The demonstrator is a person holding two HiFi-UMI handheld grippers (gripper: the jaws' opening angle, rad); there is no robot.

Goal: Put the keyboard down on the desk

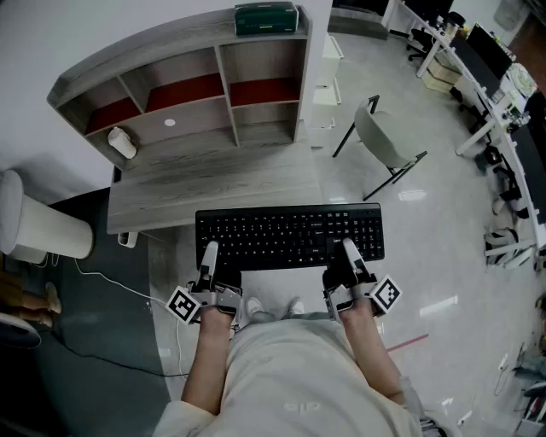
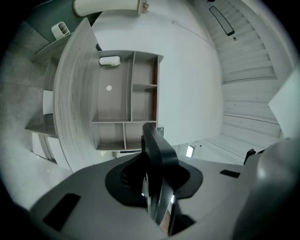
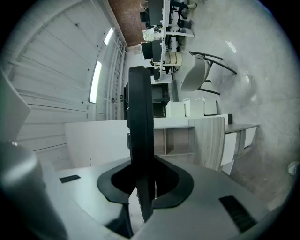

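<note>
A: What's closest to the camera?

B: The person's 2 forearms, each hand carrying a gripper. The left gripper [image 1: 209,254] is clamped on the near edge of the black keyboard [image 1: 290,232], toward its left end. The right gripper [image 1: 350,252] is clamped on the same edge, toward the right end.

A: Do the gripper views agree?

B: Yes. In each one the keyboard stands edge-on between the 2 jaws, with the jaws closed against it.

A: So where is the keyboard?

B: Up in the air, level, keys facing up, over the floor on the person's side of the counter [image 1: 213,189]. From the head view, its far edge lines up with the counter's front edge.

A: And beyond that?

B: A shelf unit [image 1: 183,85] stands at the back of the counter, with a small white object [image 1: 122,142] in its left compartment and a green box [image 1: 266,19] on top. A white chair [image 1: 384,138] stands off to the right.
</note>
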